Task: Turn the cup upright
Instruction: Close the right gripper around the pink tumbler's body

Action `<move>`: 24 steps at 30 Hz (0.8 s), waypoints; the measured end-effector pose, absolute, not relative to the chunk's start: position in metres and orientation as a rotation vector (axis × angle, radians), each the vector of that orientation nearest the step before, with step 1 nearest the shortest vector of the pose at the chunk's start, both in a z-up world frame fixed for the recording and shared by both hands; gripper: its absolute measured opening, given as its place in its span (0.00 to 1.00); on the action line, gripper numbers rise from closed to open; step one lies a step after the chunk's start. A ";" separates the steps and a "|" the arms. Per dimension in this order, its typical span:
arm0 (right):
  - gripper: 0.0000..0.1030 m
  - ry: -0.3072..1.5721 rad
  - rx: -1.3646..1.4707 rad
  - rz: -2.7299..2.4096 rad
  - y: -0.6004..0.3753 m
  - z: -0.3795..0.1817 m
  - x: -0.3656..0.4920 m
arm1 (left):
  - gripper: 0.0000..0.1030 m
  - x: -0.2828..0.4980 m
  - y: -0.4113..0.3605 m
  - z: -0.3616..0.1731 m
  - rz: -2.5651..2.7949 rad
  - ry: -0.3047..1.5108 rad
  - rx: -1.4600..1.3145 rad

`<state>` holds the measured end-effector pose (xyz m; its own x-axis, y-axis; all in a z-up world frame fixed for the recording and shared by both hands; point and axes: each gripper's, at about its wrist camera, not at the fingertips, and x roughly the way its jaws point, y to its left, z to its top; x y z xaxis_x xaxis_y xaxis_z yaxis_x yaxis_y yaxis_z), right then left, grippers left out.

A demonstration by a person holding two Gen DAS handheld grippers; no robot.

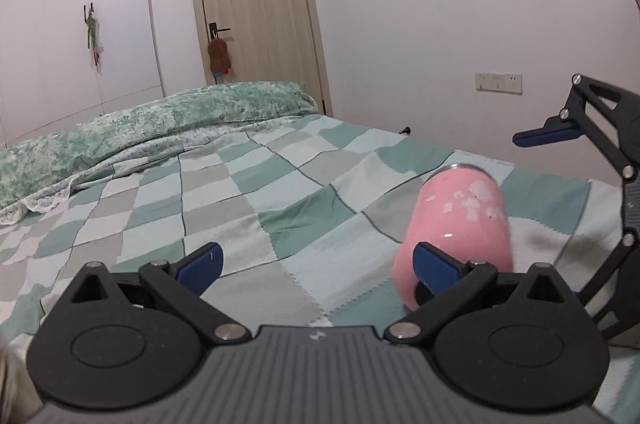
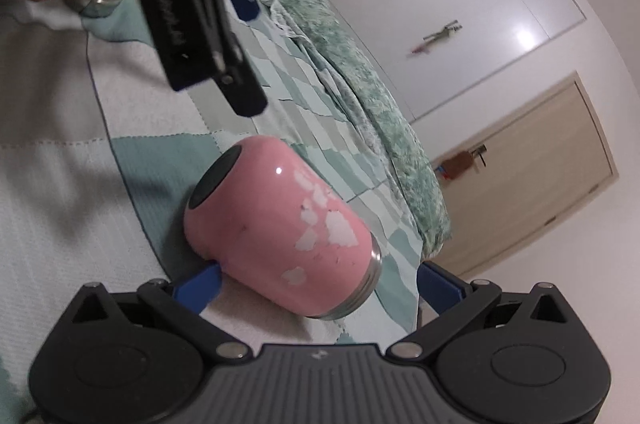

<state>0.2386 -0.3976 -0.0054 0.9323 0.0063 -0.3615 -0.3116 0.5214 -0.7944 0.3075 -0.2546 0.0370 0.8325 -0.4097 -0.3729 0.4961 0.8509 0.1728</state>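
Pink cup (image 2: 276, 224) lies on its side on the checked bedspread (image 1: 224, 191), dark base toward the near edge of the bed, steel rim pointing toward the crumpled green quilt (image 1: 152, 127). Inside of the cup not visible. Right claw (image 2: 318, 280) spread wide, blue pads flanking the cup; contact cannot be told. Left claw (image 1: 320, 264) released, empty, cup just beyond its right pad. Broad open bedspread lies left of the cup; wall beyond the bed's far edge.

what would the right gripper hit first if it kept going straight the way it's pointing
Most likely the pink cup, lying on its side on the checkered blanket. It sits just ahead of the open right gripper, between the finger lines, though the exact gap is unclear.
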 end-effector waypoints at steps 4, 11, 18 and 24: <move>1.00 0.324 -1.053 0.237 -0.391 -0.009 0.246 | 1.00 0.324 -0.251 0.033 -0.482 0.337 0.302; 1.00 0.307 -1.128 0.298 -0.375 -0.011 0.265 | 1.00 0.351 -0.237 0.030 -0.464 0.328 0.339; 1.00 0.318 -1.211 0.415 -0.355 -0.011 0.288 | 1.00 0.361 -0.234 0.031 -0.493 0.335 0.351; 1.00 0.382 -1.200 0.484 -0.353 -0.011 0.314 | 1.00 0.365 -0.230 0.029 -0.499 0.339 0.351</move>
